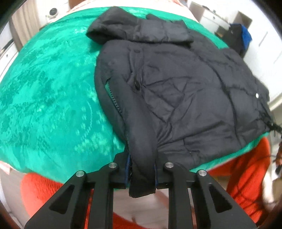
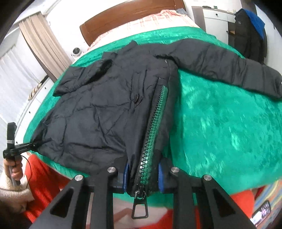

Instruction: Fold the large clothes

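Note:
A dark navy puffer jacket (image 1: 176,84) lies on a green blanket (image 1: 44,98) spread over a bed. My left gripper (image 1: 142,174) is shut on the jacket's near hem edge. In the right wrist view the jacket (image 2: 98,105) lies front up, one sleeve (image 2: 229,70) stretched out to the right. My right gripper (image 2: 143,176) is shut on the bottom of the jacket's zipper edge, with its green teeth (image 2: 153,126) and hanging zipper pull (image 2: 139,206). The left gripper (image 2: 33,145) also shows at the far left, pinching the jacket's hem corner.
Red-orange bedding (image 1: 246,176) hangs below the blanket's near edge. A wooden headboard (image 2: 126,15) and a plaid pillow (image 2: 165,15) lie at the far end. A dark coat (image 2: 248,33) hangs at the back right. Curtains (image 2: 42,42) are at the left.

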